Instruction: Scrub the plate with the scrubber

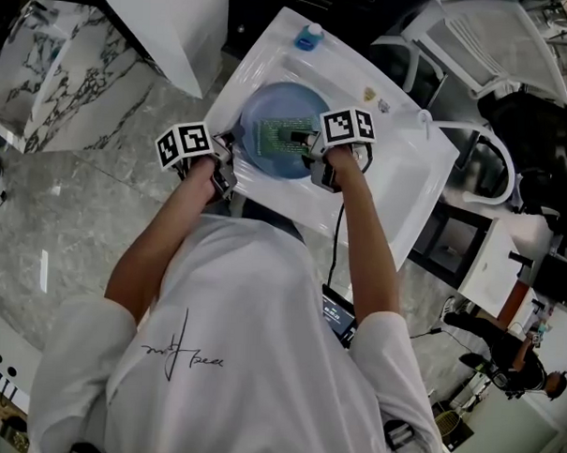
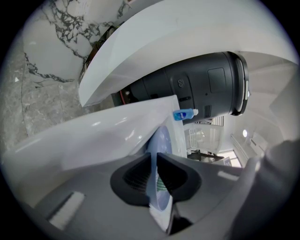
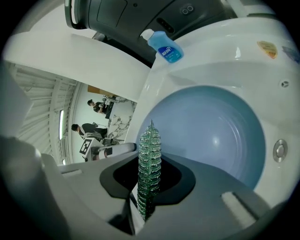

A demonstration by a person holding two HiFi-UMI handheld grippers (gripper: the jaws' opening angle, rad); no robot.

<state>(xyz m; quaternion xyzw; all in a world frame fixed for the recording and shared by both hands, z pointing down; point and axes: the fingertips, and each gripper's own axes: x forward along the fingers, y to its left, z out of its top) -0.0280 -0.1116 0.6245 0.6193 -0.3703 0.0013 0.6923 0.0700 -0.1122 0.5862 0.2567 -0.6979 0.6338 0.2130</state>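
Left tool (image 2: pixel 156 178) pinches the near-left rim of the blue plate (image 1: pixel 265 107), which sits in the white sink (image 1: pixel 398 179) toward its left edge. Right tool (image 3: pixel 149 185) is clamped on the green mesh scrubber (image 3: pixel 149 154), whose long axis points along the jaws toward the plate's centre, over its near half. Contact is not discernible. 1 blue bottle (image 1: pixel 309 36) stands on the sink's far rim. The surrounding floor is grey marble.
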